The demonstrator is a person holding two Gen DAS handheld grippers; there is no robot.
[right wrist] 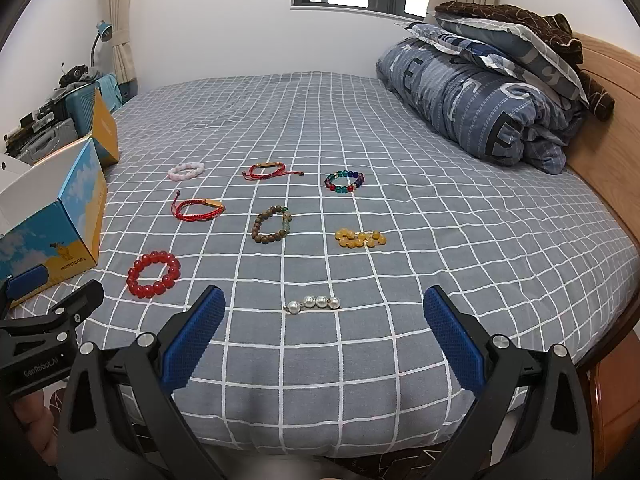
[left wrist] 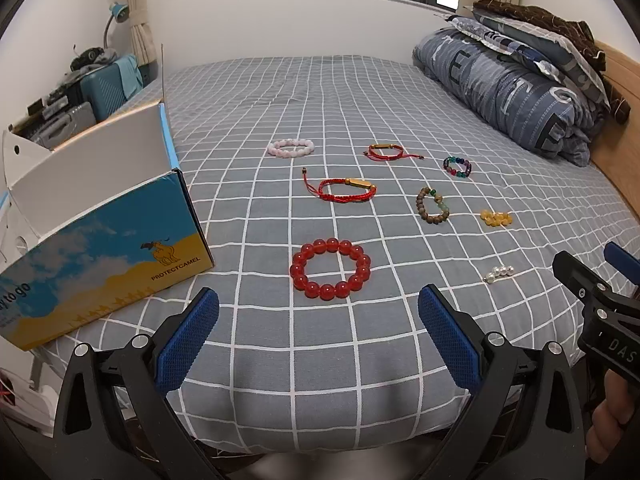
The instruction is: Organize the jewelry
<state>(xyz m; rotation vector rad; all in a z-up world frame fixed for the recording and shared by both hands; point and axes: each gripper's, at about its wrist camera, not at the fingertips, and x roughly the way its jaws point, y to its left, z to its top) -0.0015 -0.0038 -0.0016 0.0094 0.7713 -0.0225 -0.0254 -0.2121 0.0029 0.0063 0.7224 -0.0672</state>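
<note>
Several bracelets lie on the grey checked bed (left wrist: 360,340). A big red bead bracelet (left wrist: 331,268) lies just ahead of my open, empty left gripper (left wrist: 319,312); it also shows in the right wrist view (right wrist: 153,274). A pearl piece (right wrist: 313,303) lies just ahead of my open, empty right gripper (right wrist: 324,312). Farther off lie two red cord bracelets (left wrist: 346,190) (left wrist: 386,151), a pink one (left wrist: 291,147), a wooden one (left wrist: 432,207), a multicolour one (left wrist: 457,167) and a yellow one (left wrist: 496,218). An open blue-and-yellow box (left wrist: 100,264) stands at the left.
A folded quilt and pillows (left wrist: 516,92) are piled at the bed's far right by the wooden headboard (right wrist: 608,128). Suitcases (left wrist: 104,88) and clutter stand left of the bed. The bed's front edge runs just ahead of both grippers.
</note>
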